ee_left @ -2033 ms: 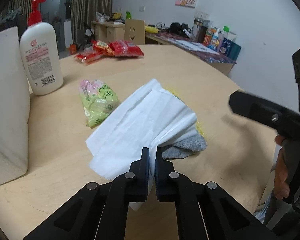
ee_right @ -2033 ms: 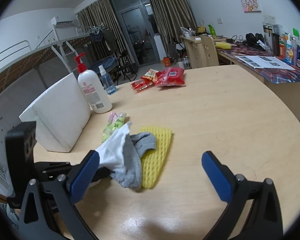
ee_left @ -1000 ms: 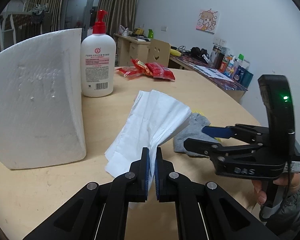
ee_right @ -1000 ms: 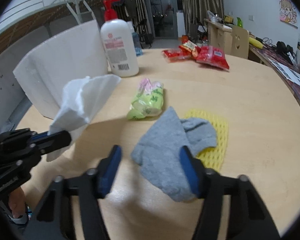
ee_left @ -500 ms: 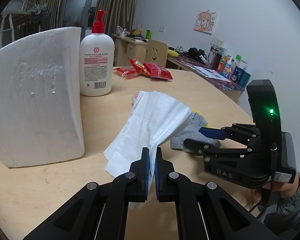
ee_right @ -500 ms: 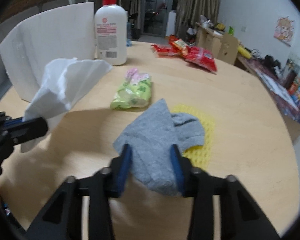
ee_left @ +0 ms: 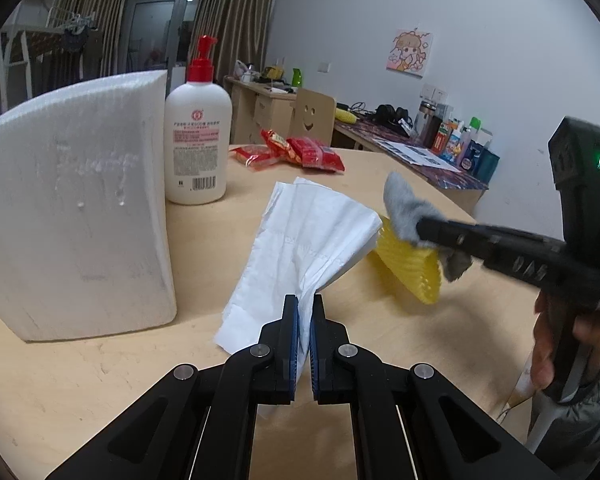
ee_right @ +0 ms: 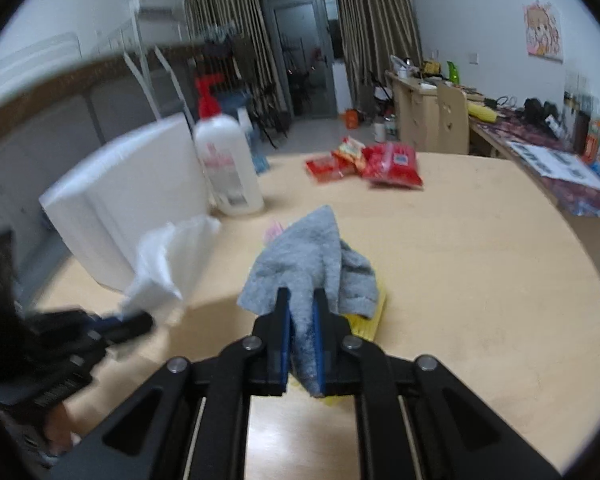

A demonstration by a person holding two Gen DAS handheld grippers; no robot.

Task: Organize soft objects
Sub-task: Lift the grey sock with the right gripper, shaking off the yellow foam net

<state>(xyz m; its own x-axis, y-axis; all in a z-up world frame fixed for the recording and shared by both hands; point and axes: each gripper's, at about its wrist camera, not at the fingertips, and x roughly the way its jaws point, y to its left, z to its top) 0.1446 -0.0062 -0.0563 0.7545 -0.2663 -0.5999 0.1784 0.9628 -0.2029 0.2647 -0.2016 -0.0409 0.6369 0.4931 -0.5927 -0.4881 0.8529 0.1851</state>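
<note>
**Right wrist view: grey cloth now gripped and coming off the tabletop**

Half a second ago the right hand-held gripper (ee_right: 300,312) straddled the grey cloth (ee_right: 312,256); now it is clenched on it, lifting it off the yellow mesh pad (ee_left: 404,260). The left hand-held gripper (ee_left: 304,312) still pinches the white tissue (ee_left: 308,232), raised toward 12 o'clock. Motion blur makes it hard to say whether the mesh lifts too. Both soft items seem ready for sorting; the green packet is hidden.

Table (ee_left: 100,380); bottle (ee_left: 198,136), perhaps lotion.
</note>
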